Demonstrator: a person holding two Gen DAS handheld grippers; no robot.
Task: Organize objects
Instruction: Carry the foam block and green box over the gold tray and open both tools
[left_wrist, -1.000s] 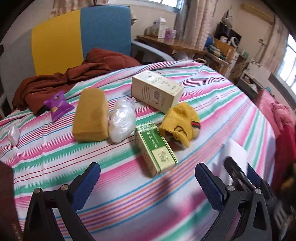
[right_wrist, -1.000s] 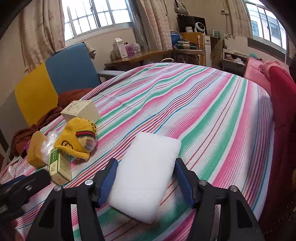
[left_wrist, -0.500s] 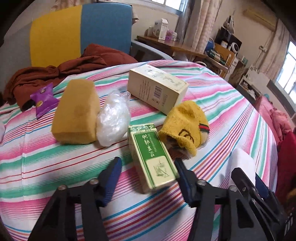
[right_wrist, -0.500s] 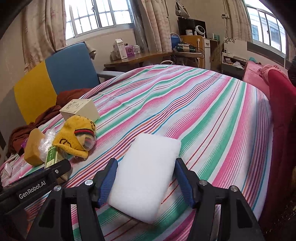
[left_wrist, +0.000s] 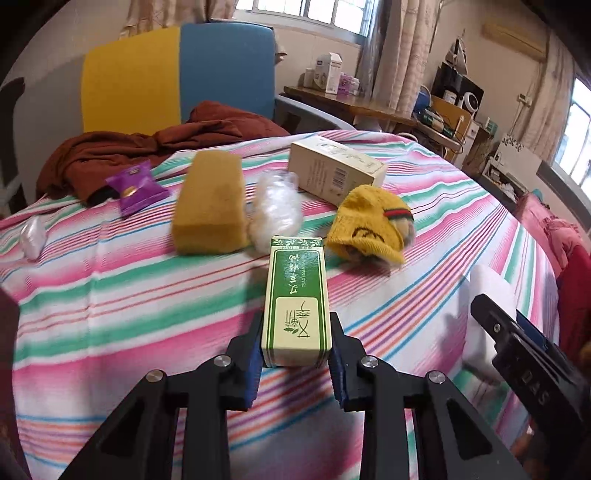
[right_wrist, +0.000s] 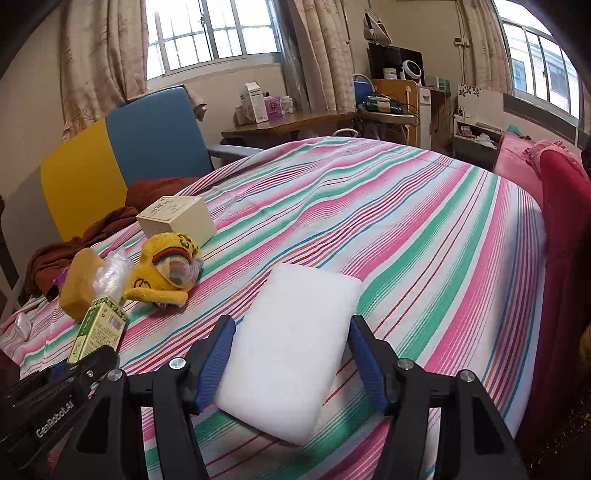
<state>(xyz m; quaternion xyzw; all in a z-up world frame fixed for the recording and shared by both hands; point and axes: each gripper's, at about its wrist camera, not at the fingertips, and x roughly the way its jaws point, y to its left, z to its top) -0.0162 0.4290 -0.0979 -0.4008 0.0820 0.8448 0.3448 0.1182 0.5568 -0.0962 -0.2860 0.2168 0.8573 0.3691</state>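
Note:
A green and cream carton (left_wrist: 297, 299) lies lengthwise on the striped cloth (left_wrist: 110, 295), and my left gripper (left_wrist: 295, 334) is shut on its near end, blue pads pressed to both long sides. The right wrist view shows the same carton (right_wrist: 98, 328) at lower left. My right gripper (right_wrist: 291, 326) is shut on a white foam block (right_wrist: 295, 295), which lies slanted between the pads with its far end on the cloth. A yellow sponge (left_wrist: 210, 206), a crumpled clear bag (left_wrist: 275, 206), a yellow knit sock (left_wrist: 369, 225) and a cream box (left_wrist: 334, 171) lie just beyond the carton.
A purple snack packet (left_wrist: 135, 186) and a small pale wrapper (left_wrist: 31, 236) lie at the left. Brown clothing (left_wrist: 147, 147) is heaped at the table's far edge, before a yellow and blue chair (left_wrist: 177, 74). Red fabric (right_wrist: 565, 221) borders the right side.
My left gripper has moved forward and down over the green carton and its jaws have shut on it. The right gripper and the white block have stayed put.

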